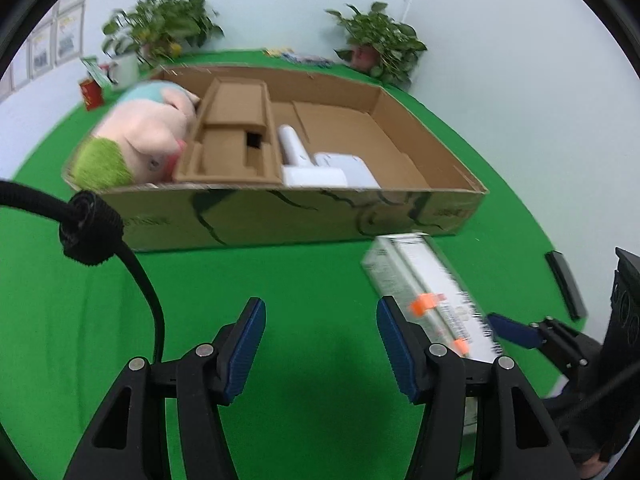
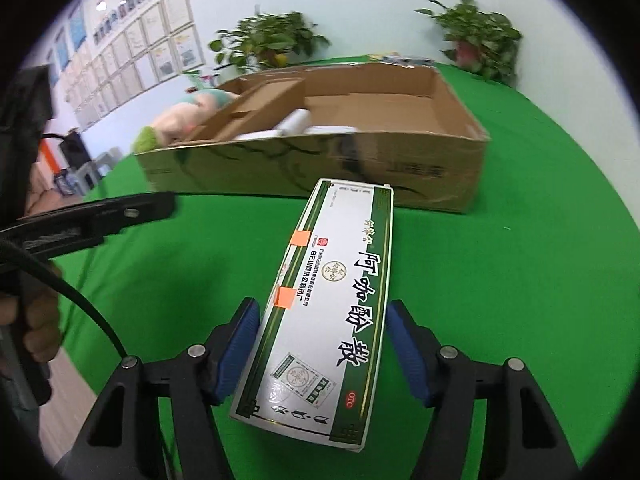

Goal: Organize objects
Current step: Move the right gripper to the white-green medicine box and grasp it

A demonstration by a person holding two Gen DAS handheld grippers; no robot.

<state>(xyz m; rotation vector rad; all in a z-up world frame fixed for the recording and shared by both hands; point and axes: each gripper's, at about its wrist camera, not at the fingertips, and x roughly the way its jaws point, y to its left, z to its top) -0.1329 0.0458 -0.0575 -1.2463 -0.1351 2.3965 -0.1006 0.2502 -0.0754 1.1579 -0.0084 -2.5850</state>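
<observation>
A long white and green medicine box with orange stickers sits between the fingers of my right gripper, which is shut on it and holds it above the green table, pointing toward the cardboard box. The medicine box also shows blurred in the left wrist view. My left gripper is open and empty over the green cloth, in front of the cardboard box. Inside the box lie a pink plush pig, a cardboard insert and a white handheld device.
Two potted plants stand at the table's back edge. A white mug and a red can stand at the back left. A black bar lies at the right table edge.
</observation>
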